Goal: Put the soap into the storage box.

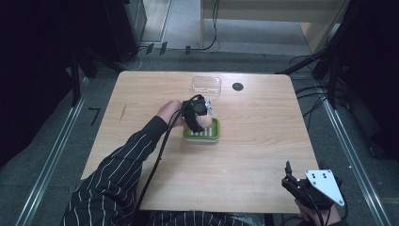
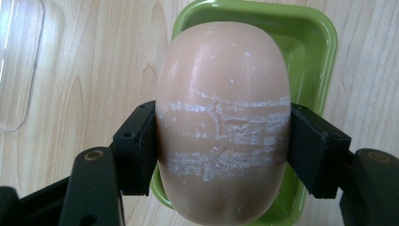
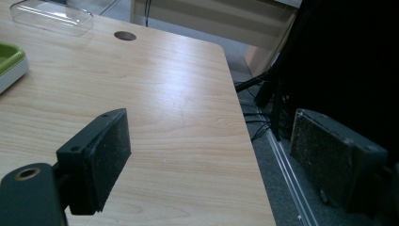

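Peach-coloured soap (image 2: 222, 122) clamped in the left tongs (image 2: 221, 141) over a green soap dish (image 2: 324, 42).

Both jaws press the bar's long sides at its scuffed white middle, a grip across the narrower width that likely keeps the slick bar from twisting. It hangs above the dish's hollow, lined up with its length; whether it touches the ribs beneath cannot be told. The dish sits near the middle of the wooden worktop (image 1: 263, 155), with a clear plastic lid (image 1: 206, 84) lying apart toward the far edge, beside a small round hole (image 1: 238, 86). Right tongs (image 1: 288, 175) wait at the near right corner, jaws spread wide and empty, probably parked out of the way.
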A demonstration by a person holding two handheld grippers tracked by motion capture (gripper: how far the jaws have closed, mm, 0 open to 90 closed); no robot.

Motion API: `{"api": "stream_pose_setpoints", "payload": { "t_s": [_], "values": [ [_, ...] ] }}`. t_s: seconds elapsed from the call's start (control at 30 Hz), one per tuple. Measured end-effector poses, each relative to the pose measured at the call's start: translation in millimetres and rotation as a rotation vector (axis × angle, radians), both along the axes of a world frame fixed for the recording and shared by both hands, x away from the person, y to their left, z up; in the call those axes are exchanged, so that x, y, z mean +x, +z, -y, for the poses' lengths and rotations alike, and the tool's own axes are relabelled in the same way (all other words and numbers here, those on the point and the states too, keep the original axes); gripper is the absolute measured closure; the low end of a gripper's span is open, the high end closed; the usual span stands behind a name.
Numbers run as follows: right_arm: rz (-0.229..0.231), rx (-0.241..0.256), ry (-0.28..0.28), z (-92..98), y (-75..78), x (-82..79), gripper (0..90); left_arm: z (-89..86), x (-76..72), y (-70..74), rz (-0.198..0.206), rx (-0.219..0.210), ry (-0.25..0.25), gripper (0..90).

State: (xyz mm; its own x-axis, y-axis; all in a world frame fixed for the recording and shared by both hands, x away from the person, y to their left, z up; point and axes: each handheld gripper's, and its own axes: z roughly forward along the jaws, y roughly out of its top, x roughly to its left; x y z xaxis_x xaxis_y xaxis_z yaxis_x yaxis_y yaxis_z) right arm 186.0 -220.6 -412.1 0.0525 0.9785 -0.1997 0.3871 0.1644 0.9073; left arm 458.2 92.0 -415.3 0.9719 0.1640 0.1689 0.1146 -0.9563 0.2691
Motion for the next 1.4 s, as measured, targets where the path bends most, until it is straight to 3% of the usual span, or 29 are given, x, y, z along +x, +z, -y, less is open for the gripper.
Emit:
{"api": "stream_pose_setpoints", "payload": {
  "t_s": [0.3, 0.83, 0.97, 1.07, 1.4],
  "values": [
    [0.001, -0.001, -0.001, 0.4, 0.0, 0.0, 13.6, 4.6, 2.3, -12.0, -0.007, 0.001, -0.011, 33.4],
    [0.003, 0.0, 0.004, -0.3, 0.0, 0.9, 13.6, 2.5, 3.7, -21.2, -0.038, 0.013, -0.007, 33.2],
    [0.003, 0.002, 0.003, -0.2, 0.1, 1.1, 13.6, 2.3, 3.4, -21.8, -0.048, 0.01, -0.002, 33.0],
    [0.002, -0.002, 0.007, -0.5, -0.1, 1.7, 13.6, 0.6, 3.3, -17.0, -0.049, -0.021, 0.006, 34.0],
    [0.003, 0.003, 0.011, -1.4, 0.2, 2.7, 13.5, -1.4, 2.6, -15.7, -0.056, -0.01, 0.026, 29.1]
  ]
}}
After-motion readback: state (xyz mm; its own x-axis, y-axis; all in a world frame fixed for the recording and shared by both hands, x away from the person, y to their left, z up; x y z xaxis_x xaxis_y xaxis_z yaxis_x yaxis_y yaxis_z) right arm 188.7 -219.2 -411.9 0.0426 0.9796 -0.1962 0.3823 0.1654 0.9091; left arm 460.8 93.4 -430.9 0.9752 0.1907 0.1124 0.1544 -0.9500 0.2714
